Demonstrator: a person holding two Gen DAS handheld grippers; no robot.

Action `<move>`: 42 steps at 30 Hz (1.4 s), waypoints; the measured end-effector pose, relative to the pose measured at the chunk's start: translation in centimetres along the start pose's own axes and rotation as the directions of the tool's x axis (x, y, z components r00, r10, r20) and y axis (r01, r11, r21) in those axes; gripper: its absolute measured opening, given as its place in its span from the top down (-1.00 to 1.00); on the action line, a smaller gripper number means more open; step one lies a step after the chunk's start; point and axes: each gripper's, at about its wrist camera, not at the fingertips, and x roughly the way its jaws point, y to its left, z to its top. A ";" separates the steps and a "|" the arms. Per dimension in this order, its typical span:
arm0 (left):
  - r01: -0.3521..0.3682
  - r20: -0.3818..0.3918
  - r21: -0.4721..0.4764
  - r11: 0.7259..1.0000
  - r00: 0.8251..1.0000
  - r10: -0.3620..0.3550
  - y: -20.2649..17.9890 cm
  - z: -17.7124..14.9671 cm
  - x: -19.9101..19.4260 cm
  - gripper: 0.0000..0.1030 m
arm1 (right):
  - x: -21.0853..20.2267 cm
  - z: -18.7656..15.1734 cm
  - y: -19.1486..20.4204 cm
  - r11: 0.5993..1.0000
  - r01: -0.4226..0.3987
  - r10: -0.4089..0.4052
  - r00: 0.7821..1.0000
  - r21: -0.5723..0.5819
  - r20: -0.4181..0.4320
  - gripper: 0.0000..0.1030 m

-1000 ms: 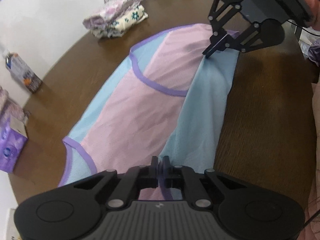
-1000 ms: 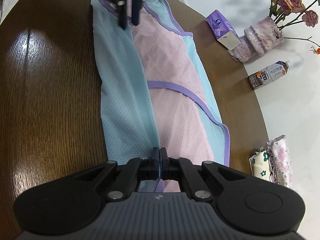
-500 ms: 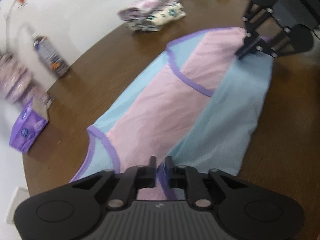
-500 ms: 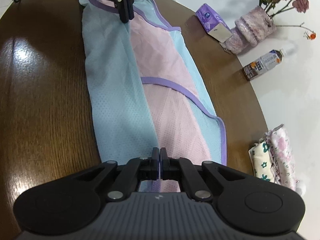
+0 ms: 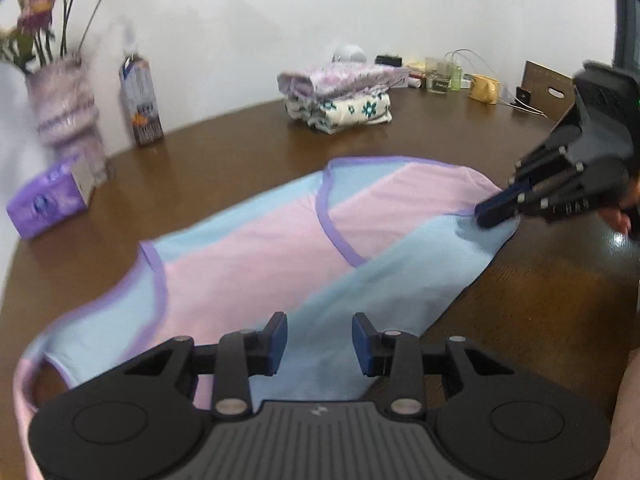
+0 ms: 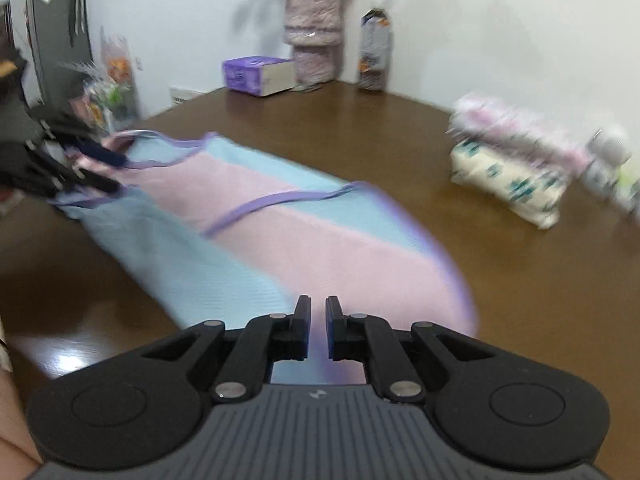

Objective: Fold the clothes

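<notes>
1. The garment [image 5: 280, 248], pink and pale blue with purple trim, lies lengthwise on the brown table [image 5: 540, 304]. One long side is already folded over the middle.
2. The left hand-held gripper [image 5: 319, 339] hangs over the near end of the folded blue panel. Its jaws are opening and stand a moderate way apart, with cloth below them but nothing pinched.
3. The right hand-held gripper [image 6: 317, 322] is at the other end of the garment. Its jaws are just starting to open, with only a narrow gap, and no cloth looks pressed between the pads, though the picture is blurred.
4. Risk: the folded panel is light mesh. If either gripper drags away low, a pad could snag the edge and pull the fold open or skew it.
5. Risk: the far trimmed corner near the left gripper looks rumpled in the right wrist view. A next fold made over it would likely trap a crease.
6. Risk: the next fold probably needs both ends picked up together. Uneven grips would leave the layers misaligned.
7. Nearby are a stack of folded clothes [image 5: 340, 96], a purple tissue box [image 5: 48, 204], a bottle [image 5: 140, 104] and a vase [image 5: 66, 104], all well apart from the garment.
8. Writing: the bottle label and tissue box print are too blurred to read, and no brand can be made out.
</notes>
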 end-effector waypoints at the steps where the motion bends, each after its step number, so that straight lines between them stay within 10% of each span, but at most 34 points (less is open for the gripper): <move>1: 0.001 -0.005 -0.021 1.000 1.000 -0.001 0.0 -0.2 0.5 0.34 | 0.4 -0.4 0.2 1.000 -0.008 0.008 1.000 0.021 0.002 0.87; 21: -0.069 0.053 -0.280 0.958 0.995 0.087 5.2 -1.3 -0.6 0.29 | -0.2 -5.2 -2.1 0.949 0.038 -0.068 0.994 0.313 0.085 0.82; 25: -0.099 0.012 -0.290 0.952 0.994 0.107 5.9 -1.5 -0.4 0.29 | -0.6 -3.6 -1.2 0.966 0.031 -0.065 0.990 0.257 0.124 0.25; 28: -0.084 -0.009 -0.282 0.956 0.996 0.085 6.0 -1.8 0.3 0.43 | 0.5 -1.7 -0.7 0.977 0.037 -0.063 0.991 0.210 0.118 0.21; 30: -0.073 -0.022 -0.272 0.960 0.997 0.070 5.9 -1.9 0.7 0.93 | 1.9 -0.7 -0.7 0.979 0.033 -0.053 0.994 0.203 0.094 0.21; 32: -0.052 -0.013 -0.288 0.956 0.999 0.050 6.2 -2.2 0.8 0.94 | 3.1 -0.4 -0.6 0.979 0.038 -0.050 0.997 0.198 0.052 0.33; 34: -0.041 -0.005 -0.330 0.943 0.999 0.042 7.0 -2.5 0.7 0.94 | 3.9 -0.5 -0.4 0.982 0.052 -0.057 0.998 0.183 0.021 0.91; 42: -0.025 0.011 -0.442 0.897 0.999 0.034 8.5 -2.8 0.3 0.87 | 3.5 -1.6 -0.7 0.978 0.059 -0.070 0.996 0.199 0.049 0.94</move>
